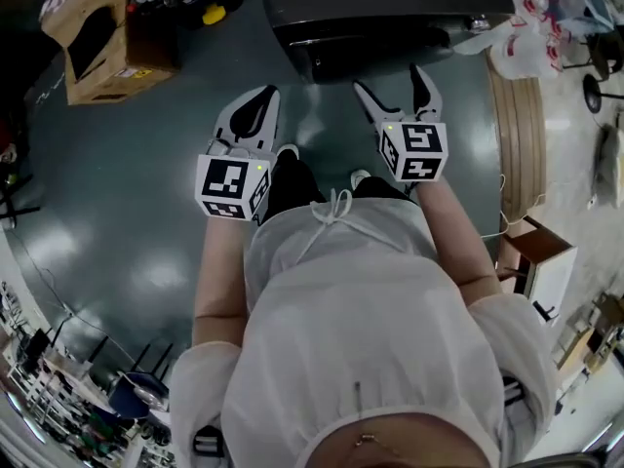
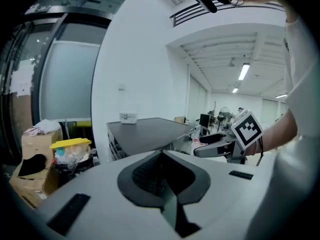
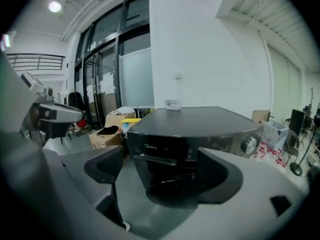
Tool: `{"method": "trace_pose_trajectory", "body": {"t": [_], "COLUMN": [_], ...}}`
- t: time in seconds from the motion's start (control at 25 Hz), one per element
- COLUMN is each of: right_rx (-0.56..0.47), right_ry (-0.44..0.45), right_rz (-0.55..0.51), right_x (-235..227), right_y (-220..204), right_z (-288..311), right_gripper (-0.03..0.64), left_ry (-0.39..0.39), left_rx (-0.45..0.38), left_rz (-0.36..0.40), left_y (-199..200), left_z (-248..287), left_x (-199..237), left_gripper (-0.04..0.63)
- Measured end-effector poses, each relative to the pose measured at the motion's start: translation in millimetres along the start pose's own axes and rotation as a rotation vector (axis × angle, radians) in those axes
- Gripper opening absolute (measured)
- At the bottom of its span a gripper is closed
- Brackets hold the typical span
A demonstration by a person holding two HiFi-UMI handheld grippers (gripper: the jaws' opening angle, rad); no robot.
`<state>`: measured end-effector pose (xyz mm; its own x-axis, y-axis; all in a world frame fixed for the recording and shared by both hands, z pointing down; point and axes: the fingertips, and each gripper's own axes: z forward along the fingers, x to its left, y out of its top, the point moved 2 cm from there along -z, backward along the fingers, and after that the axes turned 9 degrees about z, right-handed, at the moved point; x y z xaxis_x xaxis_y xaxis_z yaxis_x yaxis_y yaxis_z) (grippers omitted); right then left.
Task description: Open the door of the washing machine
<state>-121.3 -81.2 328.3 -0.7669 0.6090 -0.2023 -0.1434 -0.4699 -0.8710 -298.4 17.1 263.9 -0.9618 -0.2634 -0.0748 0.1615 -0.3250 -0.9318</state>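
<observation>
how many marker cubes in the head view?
2. Left cube sits on the left gripper; right cube on the right gripper, which faces the washing machine. None appears hidden.

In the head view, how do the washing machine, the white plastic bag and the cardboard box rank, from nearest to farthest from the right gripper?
1. washing machine, straight ahead of the right gripper.
2. white plastic bag, off to its right.
3. cardboard box, far to the left.

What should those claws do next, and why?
Probably reach the right gripper forward toward the door of the washing machine: its jaws stand open and aimed at it, apart from the machine, and the door looks shut.
</observation>
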Motion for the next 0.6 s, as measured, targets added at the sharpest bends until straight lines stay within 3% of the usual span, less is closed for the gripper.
{"method": "trace_pose_trajectory", "body": {"t": [0.28,0.6], "right_rx": [0.129,0.275], "right_ry": [-0.156,-0.317], "right_rz": [0.145,0.351], "right_x": [8,3], "right_y": [-56,-145], "right_z": [67,131], "right_gripper": [0.462,0.460], "left_ry": [-0.175,-0.280], "left_rx": [0.015,0.057], "left_rz": [0.030,0.011], "left_y": [-44,-123], "left_z": [50,90], "left_x": [49,78], "left_gripper": [0.023,0.023]}}
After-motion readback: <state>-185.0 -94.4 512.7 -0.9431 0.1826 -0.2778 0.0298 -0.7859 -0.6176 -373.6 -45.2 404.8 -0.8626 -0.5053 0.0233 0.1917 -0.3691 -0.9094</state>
